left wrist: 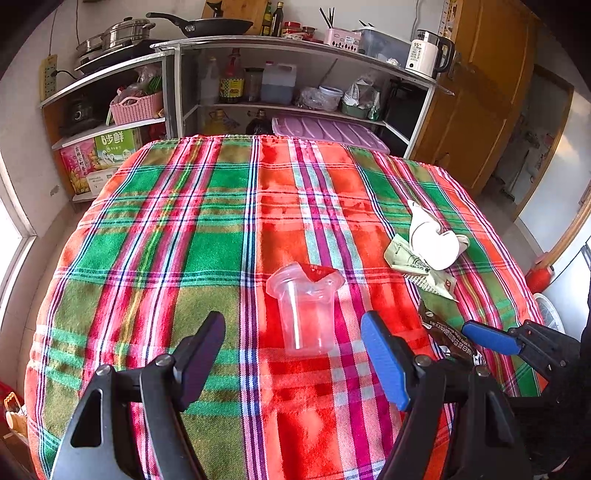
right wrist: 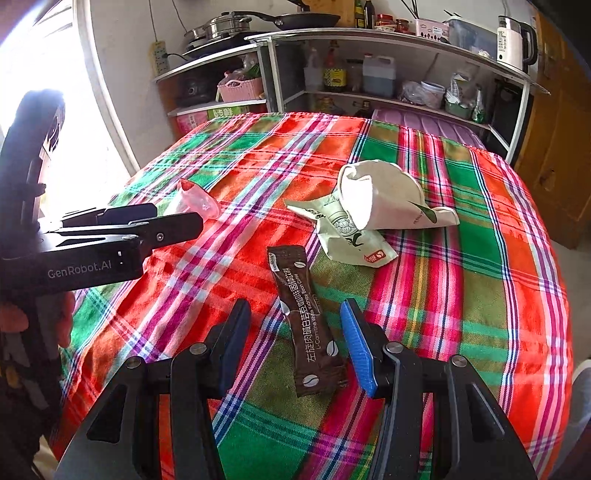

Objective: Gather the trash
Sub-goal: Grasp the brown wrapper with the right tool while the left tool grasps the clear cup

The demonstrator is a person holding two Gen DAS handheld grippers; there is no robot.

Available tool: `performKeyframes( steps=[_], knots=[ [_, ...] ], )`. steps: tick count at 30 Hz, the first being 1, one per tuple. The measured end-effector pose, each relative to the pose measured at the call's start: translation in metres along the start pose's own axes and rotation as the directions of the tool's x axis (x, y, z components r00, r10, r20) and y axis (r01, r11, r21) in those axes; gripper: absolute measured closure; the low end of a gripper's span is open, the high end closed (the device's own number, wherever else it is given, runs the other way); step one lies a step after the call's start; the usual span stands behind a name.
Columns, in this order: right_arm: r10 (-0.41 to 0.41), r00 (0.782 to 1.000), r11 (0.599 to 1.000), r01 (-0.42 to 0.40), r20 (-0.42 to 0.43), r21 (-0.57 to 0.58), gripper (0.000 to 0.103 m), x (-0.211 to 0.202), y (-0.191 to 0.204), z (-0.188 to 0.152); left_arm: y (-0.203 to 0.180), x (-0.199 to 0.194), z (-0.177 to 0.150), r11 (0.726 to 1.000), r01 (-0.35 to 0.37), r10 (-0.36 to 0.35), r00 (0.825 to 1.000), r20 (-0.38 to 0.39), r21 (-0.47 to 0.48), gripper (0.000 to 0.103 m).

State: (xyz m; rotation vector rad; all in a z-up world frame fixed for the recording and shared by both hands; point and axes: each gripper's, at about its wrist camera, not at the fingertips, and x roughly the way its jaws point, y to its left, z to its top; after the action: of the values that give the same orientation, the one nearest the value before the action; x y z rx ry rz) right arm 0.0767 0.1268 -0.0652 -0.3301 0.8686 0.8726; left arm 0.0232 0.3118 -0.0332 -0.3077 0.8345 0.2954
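Fingers spread on both: left gripper (left wrist: pixel 293 360) lines up the clear plastic cup (left wrist: pixel 304 308), right gripper (right wrist: pixel 295 345) straddles the coffee sachet (right wrist: pixel 306 321), mid-tabletop, evidently for pickup.

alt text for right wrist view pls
The open right gripper straddles a brown coffee sachet lying on a plaid tablecloth. Beyond it lie a crumpled paper cup on a pale wrapper; the left gripper enters from the left.

Red-green plaid tablecloth (left wrist: pixel 207 229) covers the table. Behind it, grey metal shelving (left wrist: pixel 295 46) with black frying pan (left wrist: pixel 207 26), white electric kettle (left wrist: pixel 424 55), pink woven basket (left wrist: pixel 136 107).
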Motion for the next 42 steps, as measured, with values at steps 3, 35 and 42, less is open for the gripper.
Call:
performKeyframes(
  steps=[3,35,42],
  knots=[
    [0.004,1.0,1.0,-0.004,-0.004,0.007,0.052,0.003,-0.001,-0.001,0.0,0.002,-0.001,1.0,0.007,-0.007,1.0,-0.006,0.0,0.031],
    [0.001,1.0,0.998,-0.002,0.025,0.062,0.083,-0.015,-0.011,-0.011,-0.01,-0.014,-0.006,0.999,0.017,-0.018,1.0,0.016,0.035,0.074],
    [-0.009,0.999,0.995,0.004,0.049,0.098,0.083,-0.031,-0.02,-0.016,-0.026,-0.026,-0.011,0.997,0.038,-0.04,0.999,0.026,0.062,0.074]
  ],
)
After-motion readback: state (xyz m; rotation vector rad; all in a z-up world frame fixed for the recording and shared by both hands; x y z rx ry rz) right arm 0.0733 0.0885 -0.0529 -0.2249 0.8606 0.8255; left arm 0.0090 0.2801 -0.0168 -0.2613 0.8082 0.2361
